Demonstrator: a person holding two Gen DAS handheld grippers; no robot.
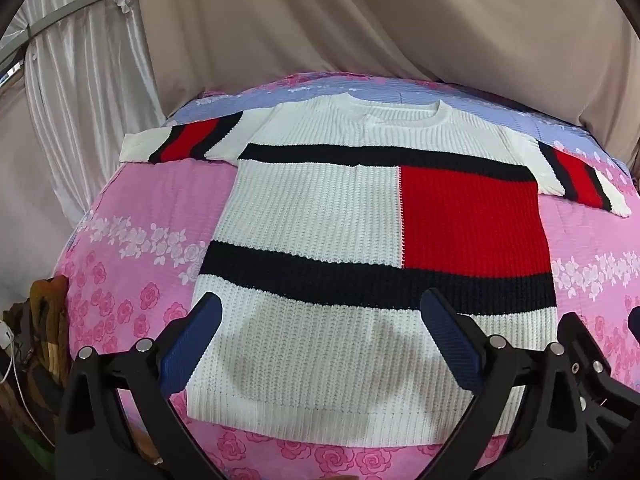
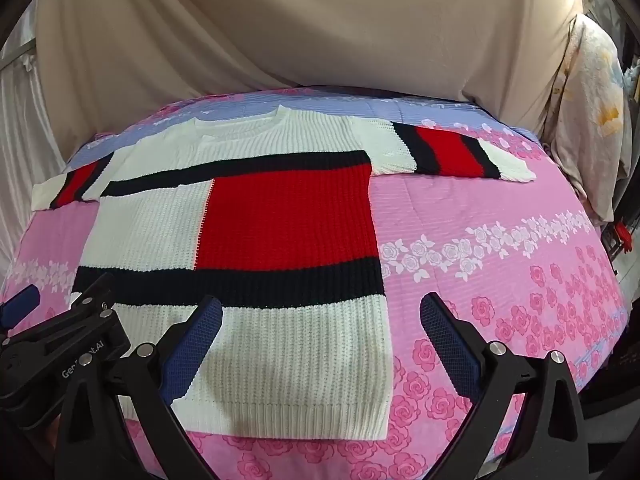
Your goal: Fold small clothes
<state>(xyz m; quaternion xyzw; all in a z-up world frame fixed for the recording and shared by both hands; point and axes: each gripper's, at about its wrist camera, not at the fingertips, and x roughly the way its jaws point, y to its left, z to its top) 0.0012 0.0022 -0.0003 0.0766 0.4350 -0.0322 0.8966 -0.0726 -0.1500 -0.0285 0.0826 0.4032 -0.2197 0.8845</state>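
Two open grippers [image 1: 322, 312] [image 2: 322, 312] — sweater [image 1: 360, 240] flat, beige drape [image 1: 360, 20] behind.

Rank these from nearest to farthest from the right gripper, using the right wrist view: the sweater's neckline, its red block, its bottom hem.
From the right gripper:
1. Bottom hem, just below-left.
2. Red block, mid-sweater.
3. Neckline, far end by the curtain.

The only lettering stands in white on the black body of the left gripper [image 2: 24, 304], seen in the right wrist view: it reads "Gen" and then ".AI", the middle letters hidden behind a finger mount.
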